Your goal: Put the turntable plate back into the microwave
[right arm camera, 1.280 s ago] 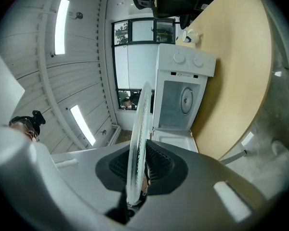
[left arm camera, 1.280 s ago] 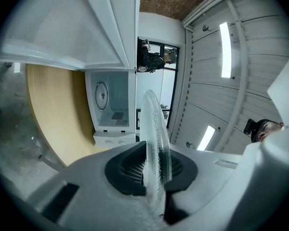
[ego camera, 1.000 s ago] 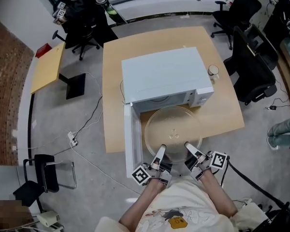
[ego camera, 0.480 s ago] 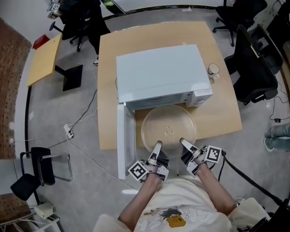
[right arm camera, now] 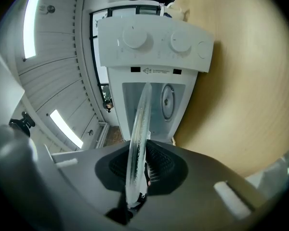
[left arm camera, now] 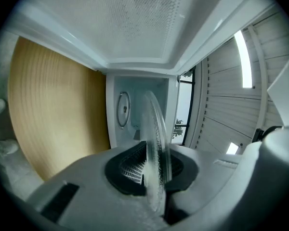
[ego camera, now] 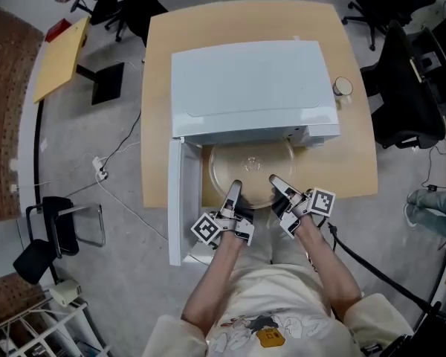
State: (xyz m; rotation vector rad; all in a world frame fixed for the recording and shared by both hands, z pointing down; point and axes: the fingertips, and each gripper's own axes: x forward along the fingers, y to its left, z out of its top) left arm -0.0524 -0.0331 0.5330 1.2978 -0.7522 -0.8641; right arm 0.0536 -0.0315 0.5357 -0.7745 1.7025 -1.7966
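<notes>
The clear glass turntable plate [ego camera: 249, 171] is held flat in front of the white microwave [ego camera: 253, 88], its far edge under the oven's front. My left gripper [ego camera: 233, 190] is shut on the plate's near left rim, and my right gripper [ego camera: 276, 183] is shut on the near right rim. In the left gripper view the plate [left arm camera: 156, 143] runs edge-on between the pads toward the open cavity [left arm camera: 135, 105]. The right gripper view shows the same plate [right arm camera: 138, 143] clamped edge-on, below the control panel [right arm camera: 154, 42] with two knobs.
The microwave door [ego camera: 180, 199] hangs open to the left, past the wooden table [ego camera: 357, 155] edge. A small round cup [ego camera: 343, 86] stands right of the oven. Black office chairs [ego camera: 412, 88] stand at the right, and a cable [ego camera: 119, 192] lies on the floor.
Both grippers have carried the plate forward and down toward the microwave's opening; its far edge has gone under the oven's front. The grips on the rim are unchanged.
</notes>
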